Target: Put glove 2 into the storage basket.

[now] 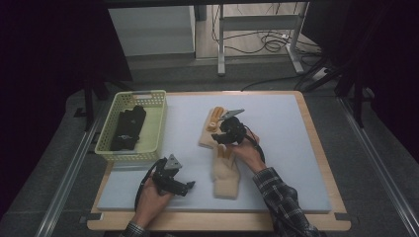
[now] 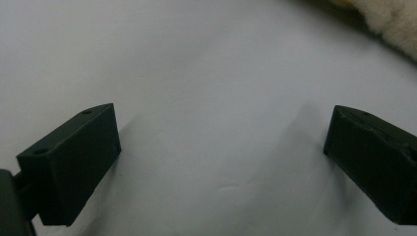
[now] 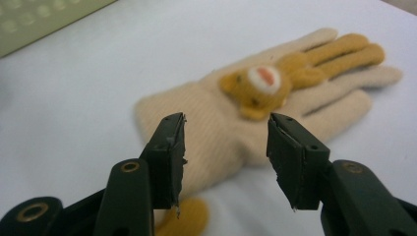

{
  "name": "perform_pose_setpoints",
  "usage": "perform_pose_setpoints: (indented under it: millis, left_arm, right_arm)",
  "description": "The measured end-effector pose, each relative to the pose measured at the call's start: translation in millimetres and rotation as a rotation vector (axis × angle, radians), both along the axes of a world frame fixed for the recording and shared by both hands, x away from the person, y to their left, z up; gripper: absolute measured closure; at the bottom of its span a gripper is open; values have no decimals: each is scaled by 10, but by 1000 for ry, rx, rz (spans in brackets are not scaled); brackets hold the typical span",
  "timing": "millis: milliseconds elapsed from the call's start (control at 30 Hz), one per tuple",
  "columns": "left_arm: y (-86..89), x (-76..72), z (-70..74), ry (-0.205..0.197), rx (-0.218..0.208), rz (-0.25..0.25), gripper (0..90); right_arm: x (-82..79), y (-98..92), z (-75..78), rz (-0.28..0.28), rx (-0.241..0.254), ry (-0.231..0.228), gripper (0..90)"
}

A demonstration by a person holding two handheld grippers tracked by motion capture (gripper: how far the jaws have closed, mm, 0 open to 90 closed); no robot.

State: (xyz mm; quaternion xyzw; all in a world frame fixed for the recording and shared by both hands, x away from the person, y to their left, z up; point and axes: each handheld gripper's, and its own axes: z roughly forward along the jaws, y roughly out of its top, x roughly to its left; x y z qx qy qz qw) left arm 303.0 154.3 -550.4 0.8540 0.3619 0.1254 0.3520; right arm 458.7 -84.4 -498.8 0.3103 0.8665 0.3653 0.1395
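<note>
Two cream knitted gloves with orange bear trim lie on the pale mat (image 1: 286, 148). The far glove (image 1: 208, 132) (image 3: 295, 98) shows a bear face on its back. My right gripper (image 1: 222, 134) (image 3: 226, 123) hovers just above that glove's cuff, jaws half apart with nothing gripped between them. The near glove (image 1: 226, 174) lies palm-flat below the right hand, and one of its orange fingertips (image 3: 184, 221) peeks under the right jaws. My left gripper (image 1: 190, 186) (image 2: 221, 142) rests low over bare mat to the left of the near glove (image 2: 393, 19), jaws wide open and empty.
A pale yellow-green basket (image 1: 157, 118) stands at the mat's left side and holds black gloves (image 1: 127, 129). The mat covers a wooden table (image 1: 316, 148). Beyond the far edge are a metal frame's legs and floor cables (image 1: 267, 42).
</note>
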Motion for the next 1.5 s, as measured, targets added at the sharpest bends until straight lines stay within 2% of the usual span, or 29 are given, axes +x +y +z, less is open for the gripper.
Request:
perform_pose_setpoints:
  millis: [200,367,500,600,667,800,867,933,1000,1167,1500]
  left_arm:
    - [-2,-3,0,1,-3,3,5]
    - [-1,-1,0,0,-2,2,5]
    - [-2,-2,-1,2,-4,3,6]
    - [-2,-3,-1,2,-4,4,6]
    - [-2,-2,-1,1,-3,3,6]
    - [-3,-3,-1,2,-4,4,6]
    - [-3,-3,-1,2,-4,4,6]
    - [-3,-3,-1,2,-4,4,6]
    - [-3,-3,-1,2,-4,4,6]
    - [-3,-3,-1,2,-4,4,6]
    - [-1,-2,0,2,-1,3,6]
  right_arm:
    - [205,102,-56,1,-33,-15,480]
    - [350,145,-132,-8,-44,-23,436]
    - [443,179,-208,1,-39,-4,384]
    - [472,228,-269,1,-78,-19,384]
    - [490,240,-292,-2,-74,-21,409]
    - [499,223,-301,-2,-42,-16,573]
    - [497,213,-292,-9,-35,-13,604]
    - [507,187,-263,-14,1,2,616]
    - [511,152,-208,-13,26,-7,616]
    - [471,111,-22,2,46,-32,616]
    - [271,65,318,53,87,-74,613]
